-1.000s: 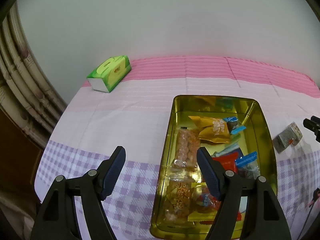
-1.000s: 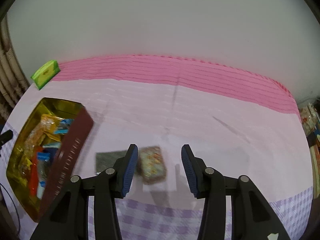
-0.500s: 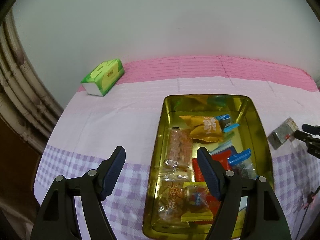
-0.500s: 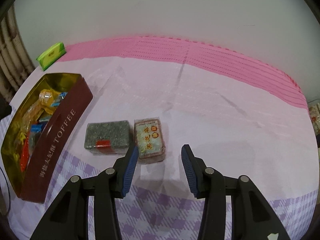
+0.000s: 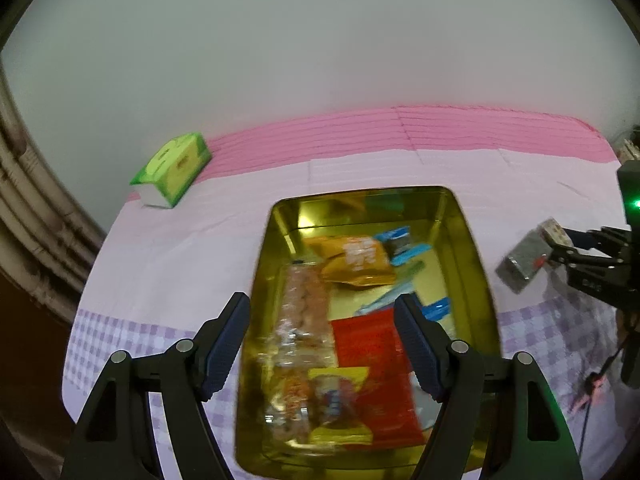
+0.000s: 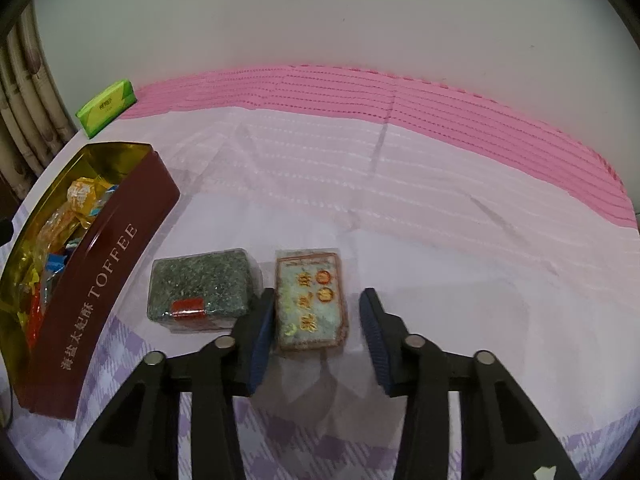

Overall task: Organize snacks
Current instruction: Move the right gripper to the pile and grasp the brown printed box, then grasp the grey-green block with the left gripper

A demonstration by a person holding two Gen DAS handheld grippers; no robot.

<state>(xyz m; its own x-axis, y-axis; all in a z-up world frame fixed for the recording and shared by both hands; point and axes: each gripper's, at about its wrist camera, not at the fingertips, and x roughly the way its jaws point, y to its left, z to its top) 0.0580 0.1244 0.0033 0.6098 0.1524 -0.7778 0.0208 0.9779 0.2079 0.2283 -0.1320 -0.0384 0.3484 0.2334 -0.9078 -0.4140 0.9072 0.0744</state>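
A gold-lined maroon toffee tin [image 5: 476,264] holds several wrapped snacks. My left gripper [image 5: 322,344] hangs open above its near end, gripping nothing. On the cloth right of the tin [image 6: 112,272] lie a grey-green packet [image 6: 200,284] and a packet with orange characters [image 6: 310,304]. My right gripper [image 6: 318,336] straddles the orange-character packet with its jaws closing. The left pad [image 6: 262,332] is at the packet's edge, while a gap shows at the right pad. In the left wrist view the right gripper [image 5: 576,248] reaches in beside the grey-green packet [image 5: 520,260].
A green tissue box [image 5: 172,168] sits at the back left near the wall, also seen as the green tissue box [image 6: 106,108]. Pink and lilac checked cloth [image 6: 440,208] covers the table. Curtain folds stand past the left edge.
My right gripper has come down around the orange-character packet and its jaws have narrowed. My left gripper has shifted sideways so the tin now lies between its fingers.
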